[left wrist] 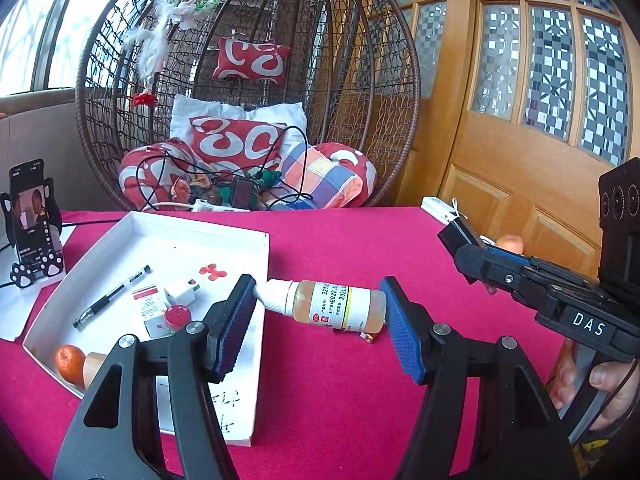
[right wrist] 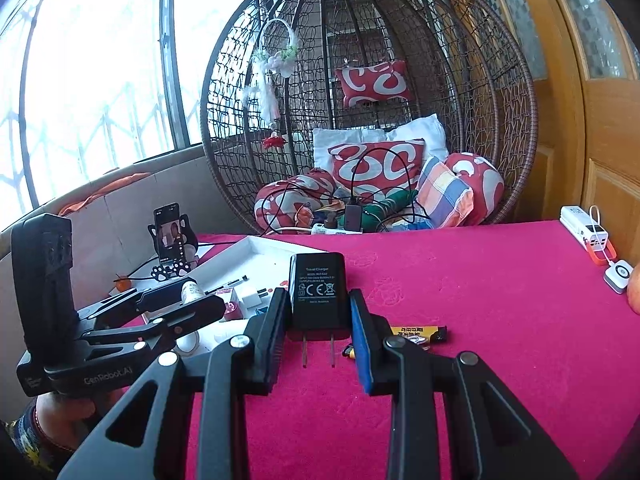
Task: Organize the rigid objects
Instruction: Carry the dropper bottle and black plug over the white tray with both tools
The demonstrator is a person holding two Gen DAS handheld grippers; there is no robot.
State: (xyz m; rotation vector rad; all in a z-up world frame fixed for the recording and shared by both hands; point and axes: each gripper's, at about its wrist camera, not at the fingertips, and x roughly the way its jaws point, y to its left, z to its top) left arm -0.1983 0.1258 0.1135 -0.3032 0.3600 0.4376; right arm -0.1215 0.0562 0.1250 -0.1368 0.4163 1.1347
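Wicker egg chair, wood door, bright windows.

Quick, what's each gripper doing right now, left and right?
Left gripper: shut on the dropper bottle, held end to end.
Right gripper: shut on the black charger, prongs pointing down.

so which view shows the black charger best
Right wrist view: the black travel charger sits centred, gripped between the right gripper's jaws, label and prongs plain. In the left wrist view the right gripper hides it almost entirely.

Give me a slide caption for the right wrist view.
Right tool grips a black travel charger, prongs down, above the pink tablecloth.
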